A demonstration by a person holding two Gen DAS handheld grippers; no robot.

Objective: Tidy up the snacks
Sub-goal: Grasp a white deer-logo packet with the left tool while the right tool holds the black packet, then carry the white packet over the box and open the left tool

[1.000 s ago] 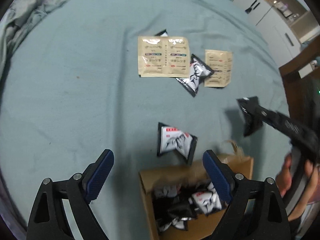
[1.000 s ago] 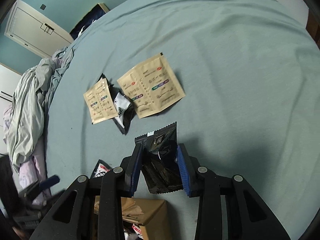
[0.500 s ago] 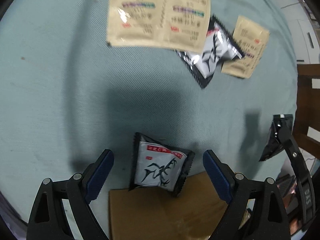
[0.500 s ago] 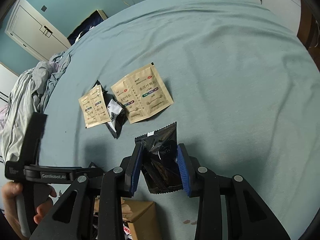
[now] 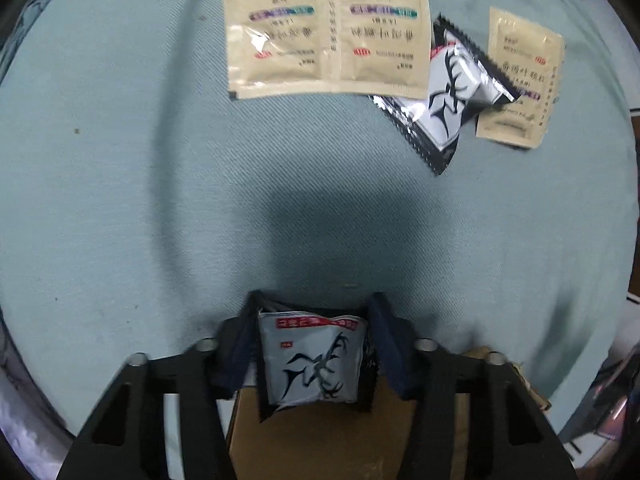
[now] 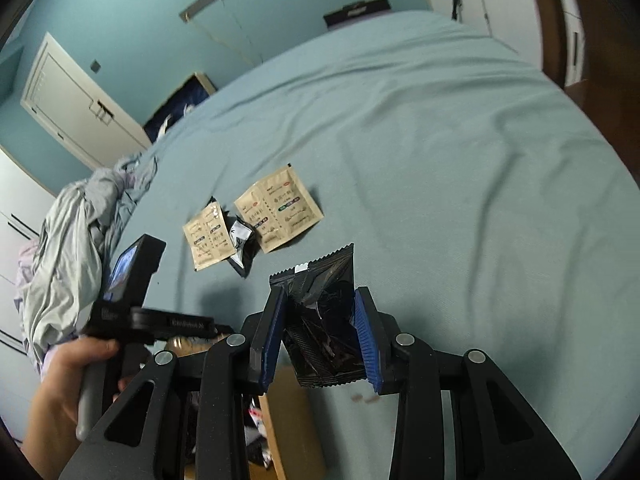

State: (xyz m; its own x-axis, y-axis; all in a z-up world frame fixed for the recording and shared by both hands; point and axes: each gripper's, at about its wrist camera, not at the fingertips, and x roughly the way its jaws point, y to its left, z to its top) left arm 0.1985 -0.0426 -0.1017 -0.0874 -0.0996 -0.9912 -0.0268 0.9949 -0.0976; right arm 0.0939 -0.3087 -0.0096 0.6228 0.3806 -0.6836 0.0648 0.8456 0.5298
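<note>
1. The left hand-held gripper (image 5: 314, 354), at the lower centre of its view, is closing its jaws around a white snack packet (image 5: 314, 362) lying on the bed (image 5: 120, 200) at the edge of a cardboard box (image 5: 320, 440).
2. The right hand-held gripper (image 6: 320, 332) is clamped tight on a black snack packet (image 6: 324, 320), lower centre.
3. Two tan sachets (image 5: 326, 28) and another white packet (image 5: 452, 92) lie in the upper part of the left view.

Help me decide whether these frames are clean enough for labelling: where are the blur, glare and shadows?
Left wrist view: glare on the double beige sachet; a dark shadow on the bedsheet ahead of the left gripper, whose closing jaws are motion-smeared around the white antler packet. Right wrist view: sharper; right gripper and its black packet crisp, fisheye bending at the edges.
</note>
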